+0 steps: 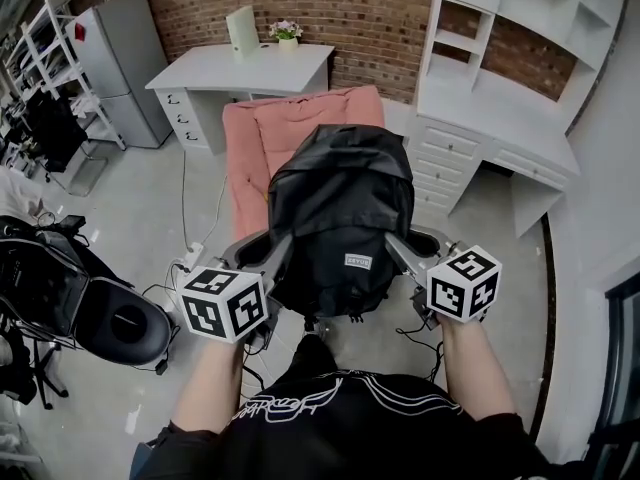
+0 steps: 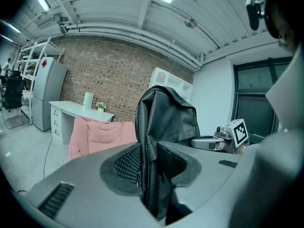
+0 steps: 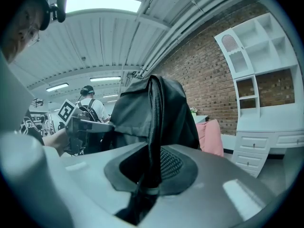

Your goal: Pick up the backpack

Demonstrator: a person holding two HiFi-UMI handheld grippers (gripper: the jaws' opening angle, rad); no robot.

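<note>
Backpack [image 1: 340, 218] hangs between my 2 hands, in front of the pink cushion [image 1: 262, 133]. Left gripper [image 2: 146, 165] & right gripper [image 3: 151, 167]: jaws nearly shut, each pinching black cloth on 1 side. Best to lift both evenly, grip tight, no tilt.

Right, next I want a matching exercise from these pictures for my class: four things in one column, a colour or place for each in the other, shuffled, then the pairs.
Column A
1. backpack
2. cushion
3. fridge
4. potted flowers

Column B
a. on the white desk
b. pink, behind the backpack
c. black, clamped by the left gripper and right gripper
d. grey, left of the desk in the head view

Pairs: 1-c, 2-b, 3-d, 4-a
</note>
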